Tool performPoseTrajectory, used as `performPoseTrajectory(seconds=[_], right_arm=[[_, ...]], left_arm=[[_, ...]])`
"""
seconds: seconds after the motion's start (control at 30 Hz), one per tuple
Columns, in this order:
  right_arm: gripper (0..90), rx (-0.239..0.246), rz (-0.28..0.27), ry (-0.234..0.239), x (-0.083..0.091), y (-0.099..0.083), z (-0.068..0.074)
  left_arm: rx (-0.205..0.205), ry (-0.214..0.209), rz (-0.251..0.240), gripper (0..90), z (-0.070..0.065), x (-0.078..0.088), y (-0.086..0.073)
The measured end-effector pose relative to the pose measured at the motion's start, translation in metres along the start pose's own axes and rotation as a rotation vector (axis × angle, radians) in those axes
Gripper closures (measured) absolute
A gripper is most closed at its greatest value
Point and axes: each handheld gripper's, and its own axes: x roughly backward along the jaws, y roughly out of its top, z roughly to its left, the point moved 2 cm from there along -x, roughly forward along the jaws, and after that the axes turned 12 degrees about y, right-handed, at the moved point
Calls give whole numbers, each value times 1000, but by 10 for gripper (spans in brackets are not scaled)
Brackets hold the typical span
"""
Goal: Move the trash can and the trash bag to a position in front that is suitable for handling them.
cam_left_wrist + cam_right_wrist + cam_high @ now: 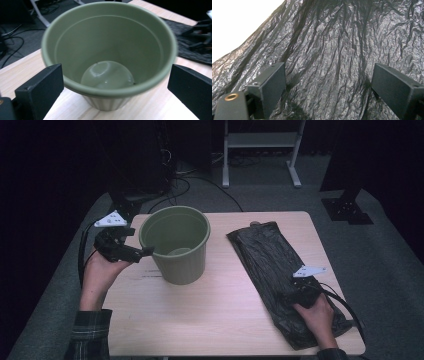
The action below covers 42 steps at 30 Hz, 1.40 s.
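Left gripper sits at the left side of the table, jaws apart, aimed rightward at the green bucket. In the left gripper view the bucket stands upright and empty between and just beyond the two spread jaws; whether a jaw tip touches the wall is not clear, though in the high view one tip lies right at the rim's left side. Nothing is clamped.

Bucket stands left of table centre, mouth up, well apart from the bag.

Black plastic bag lies flat on the right half of the table. Long axis runs from the far centre toward the near right corner, slightly diagonal.

Right gripper is over the near end of the bag, jaws apart. In the right gripper view the crinkled film spans the whole gap between the jaws, close beneath them; no fold is pinched yet.

Judgement: the right gripper is much the nearer to the bag, pointing along its length, so it takes the bag; a pinch needs a raised fold. The left gripper steadies the bucket, which lies to the bag's left.
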Motion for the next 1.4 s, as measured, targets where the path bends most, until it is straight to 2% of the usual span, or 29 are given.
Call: performPoseTrajectory(seconds=[0.2, 0.37, 0.57, 0.8, 0.9, 0.97, 1.03, 1.23, 1.4], right_arm=[[109, 0, 0, 0, 0, 0, 0], [109, 0, 0, 0, 0, 0, 0], [109, 0, 0, 0, 0, 0, 0], [109, -1, 0, 0, 0, 0, 0], [109, 1, 0, -1, 0, 0, 0], [109, 0, 0, 0, 0, 0, 0], [109, 0, 0, 0, 0, 0, 0], [109, -1, 0, 0, 0, 0, 0], [109, 0, 0, -1, 0, 0, 0]], left_arm=[[7, 34, 19, 0, 14, -15, 3], [9, 27, 44, 0, 19, -30, 0], [20, 20, 48, 0, 26, -42, -1], [17, 3, 87, 0, 30, -56, -8], [19, -5, 102, 0, 30, -61, -13], [40, -17, 94, 0, 30, -62, -15], [44, -23, 92, 0, 29, -63, -15], [37, -23, 100, 0, 23, -64, -14], [7, -45, 105, 0, 12, -64, -12]])
